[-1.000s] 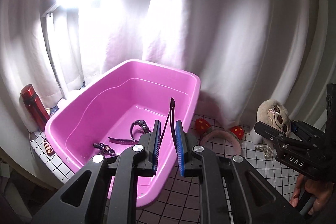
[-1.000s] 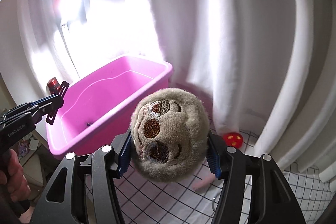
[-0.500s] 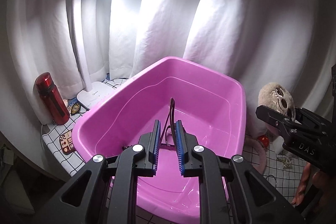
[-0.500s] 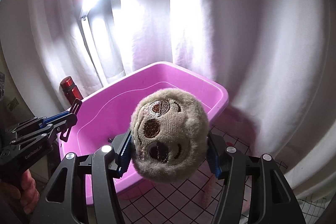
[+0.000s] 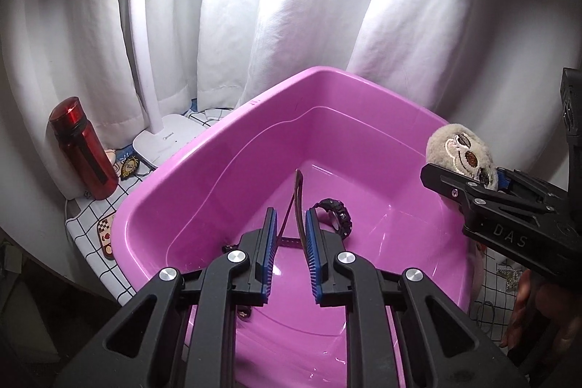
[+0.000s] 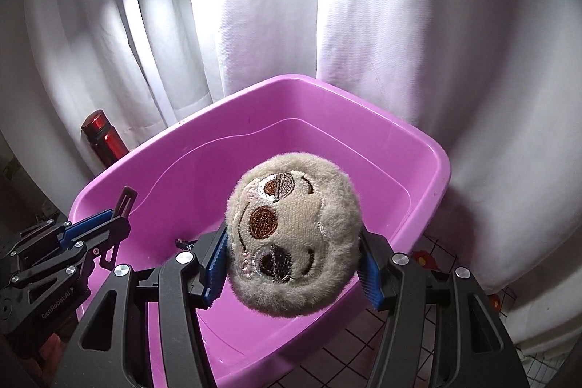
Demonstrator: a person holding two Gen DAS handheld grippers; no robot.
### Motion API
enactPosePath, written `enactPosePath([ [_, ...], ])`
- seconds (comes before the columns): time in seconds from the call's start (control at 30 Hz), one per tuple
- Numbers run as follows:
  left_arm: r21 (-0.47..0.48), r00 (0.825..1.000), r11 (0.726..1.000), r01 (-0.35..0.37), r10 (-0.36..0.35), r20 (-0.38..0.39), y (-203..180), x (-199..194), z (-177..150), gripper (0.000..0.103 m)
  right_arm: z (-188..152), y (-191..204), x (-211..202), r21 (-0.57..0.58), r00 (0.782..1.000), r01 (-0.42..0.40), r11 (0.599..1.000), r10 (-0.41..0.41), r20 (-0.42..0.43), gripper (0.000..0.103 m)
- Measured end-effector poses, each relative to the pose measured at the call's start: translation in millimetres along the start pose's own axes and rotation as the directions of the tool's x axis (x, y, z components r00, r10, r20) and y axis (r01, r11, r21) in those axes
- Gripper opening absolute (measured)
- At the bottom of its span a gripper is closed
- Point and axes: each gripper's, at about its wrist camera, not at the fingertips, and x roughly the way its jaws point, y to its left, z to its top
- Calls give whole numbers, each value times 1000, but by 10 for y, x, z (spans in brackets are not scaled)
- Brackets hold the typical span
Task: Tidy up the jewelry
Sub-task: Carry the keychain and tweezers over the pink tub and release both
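1. The right gripper (image 6: 291, 264) is clamped on a plush (image 6: 294, 242) and holds it over the tub (image 5: 232, 118); the plush is soft and light, so a squeeze across its round middle should hold well
2. The left gripper (image 5: 289, 257) is narrowly parted around a thin dark strap (image 5: 299, 202), which leans on the right pad; whether it is truly pinched is hard to tell. The strap looks stiff and slim, best taken flat between the pads
3. A watch (image 5: 333, 217) lies on the tub floor
4. Since a second ago both grippers have moved from beside the tub to over it, and the left fingers have opened slightly
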Motion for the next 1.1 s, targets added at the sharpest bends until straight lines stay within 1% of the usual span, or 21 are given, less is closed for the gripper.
enactPosePath([
  [0.2,-9,999,1000,-15,15,-41,50,152,-15,17,14,-9,188,6,999,18,1000,-18,-45,57],
  [0.4,-6,998,1000,-21,21,-52,79,207,-24,18,20,-9,328,10,996,33,999,-32,-82,58],
  [0.5,-12,998,1000,-23,23,-59,93,220,-23,18,22,-22,376,26,995,40,999,-38,-96,63],
  [0.53,-14,998,1000,-26,25,-59,99,220,-22,18,21,-32,379,31,994,40,999,-37,-99,67],
  [0.6,-17,998,999,-27,26,-61,111,223,-19,19,25,-52,371,36,995,44,998,-41,-96,68],
  [0.63,-19,998,999,-30,29,-62,116,224,-18,26,28,-62,363,37,995,49,998,-46,-94,69],
  [0.67,-22,997,999,-38,37,-64,124,224,-18,43,33,-66,359,38,994,54,998,-50,-93,69],
  [0.7,-26,997,998,-49,47,-61,134,217,-20,53,38,-76,358,40,994,56,998,-52,-92,70],
  [0.73,-33,997,998,-55,53,-52,151,195,-21,65,38,-79,349,41,994,57,997,-54,-90,70],
  [0.8,-43,998,997,-56,55,-37,173,150,-15,69,31,-83,316,42,995,64,997,-60,-82,70],
  [0.83,-46,998,997,-61,59,-38,175,143,-10,76,29,-87,303,43,995,65,997,-62,-78,70],
  [0.87,-49,998,997,-63,62,-34,181,128,-7,81,26,-94,287,46,995,63,997,-59,-75,70],
  [0.93,-58,997,996,-71,70,-24,192,95,-4,86,21,-101,241,51,996,62,997,-58,-64,70],
  [1.1,-70,996,994,-87,86,-17,208,30,-1,93,4,-132,155,62,998,53,997,-50,-49,70],
])
